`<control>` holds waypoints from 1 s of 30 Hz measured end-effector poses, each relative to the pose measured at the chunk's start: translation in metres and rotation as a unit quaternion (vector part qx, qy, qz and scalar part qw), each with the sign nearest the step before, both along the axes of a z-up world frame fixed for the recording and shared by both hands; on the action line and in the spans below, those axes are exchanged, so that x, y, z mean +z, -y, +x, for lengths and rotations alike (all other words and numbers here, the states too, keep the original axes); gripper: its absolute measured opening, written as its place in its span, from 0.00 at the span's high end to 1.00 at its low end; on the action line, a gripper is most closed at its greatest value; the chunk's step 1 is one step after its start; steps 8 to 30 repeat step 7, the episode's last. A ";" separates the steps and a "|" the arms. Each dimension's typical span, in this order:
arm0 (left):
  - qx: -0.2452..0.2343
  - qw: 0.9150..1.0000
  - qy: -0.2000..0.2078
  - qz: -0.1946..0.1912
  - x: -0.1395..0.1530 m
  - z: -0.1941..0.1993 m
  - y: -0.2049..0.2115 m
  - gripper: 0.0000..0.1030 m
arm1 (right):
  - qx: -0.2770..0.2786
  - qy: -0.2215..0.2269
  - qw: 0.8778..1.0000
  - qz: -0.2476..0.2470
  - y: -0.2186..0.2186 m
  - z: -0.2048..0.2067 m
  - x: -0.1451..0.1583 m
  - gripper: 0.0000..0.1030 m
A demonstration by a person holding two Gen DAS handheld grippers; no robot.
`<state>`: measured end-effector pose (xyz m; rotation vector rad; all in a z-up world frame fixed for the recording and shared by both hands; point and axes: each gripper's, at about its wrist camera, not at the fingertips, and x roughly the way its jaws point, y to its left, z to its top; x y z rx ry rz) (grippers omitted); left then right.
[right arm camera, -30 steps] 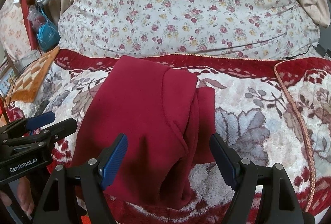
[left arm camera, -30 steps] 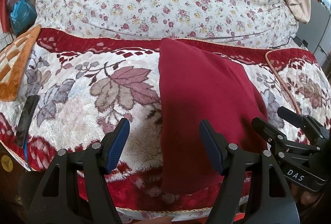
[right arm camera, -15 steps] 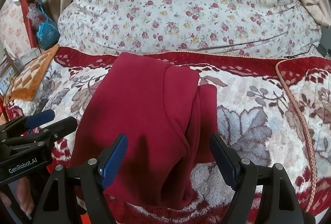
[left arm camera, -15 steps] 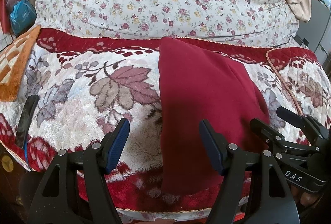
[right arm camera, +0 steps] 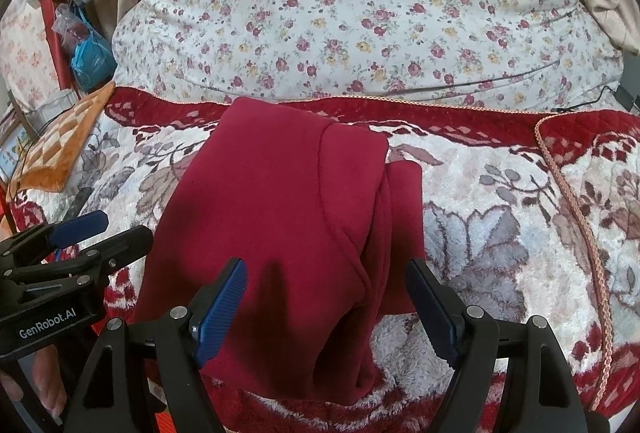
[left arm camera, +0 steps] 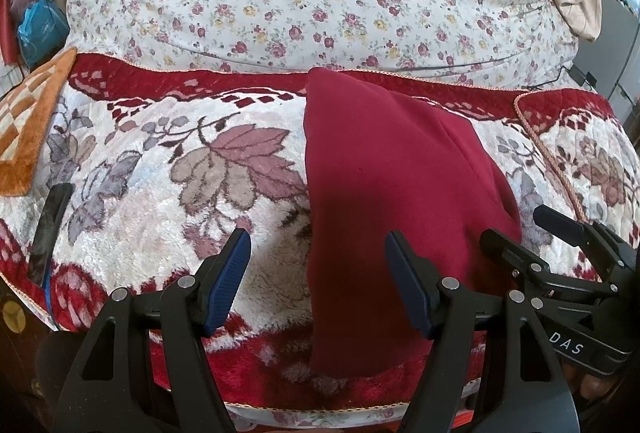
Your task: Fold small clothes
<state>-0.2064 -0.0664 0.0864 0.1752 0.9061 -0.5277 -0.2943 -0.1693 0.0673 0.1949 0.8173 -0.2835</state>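
Well, the red garment [right arm camera: 280, 217] lies folded lengthwise on the plush floral blanket [left arm camera: 168, 201], its layered edges stacked along the right side, so one fold looks done and a crosswise fold seems to be what's left. Both the left gripper [left arm camera: 318, 283] and the right gripper [right arm camera: 326, 307] hover just above its near end, jaws wide and holding nothing (neither pad touches cloth). Next, I'd guess, each must come down and pinch a near corner, then carry it away toward the flowered quilt [right arm camera: 360, 13]. Nothing has shifted since a second ago.
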 end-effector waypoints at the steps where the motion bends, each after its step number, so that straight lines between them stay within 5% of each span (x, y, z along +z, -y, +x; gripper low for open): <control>1: -0.001 1.000 0.000 -0.001 0.000 0.001 -0.002 0.32 | 0.000 0.000 1.000 0.000 0.000 0.000 0.000 0.23; 30: -0.008 1.000 -0.006 -0.005 -0.006 0.009 -0.005 0.32 | 0.000 -0.002 1.000 0.005 0.001 0.000 -0.002 0.23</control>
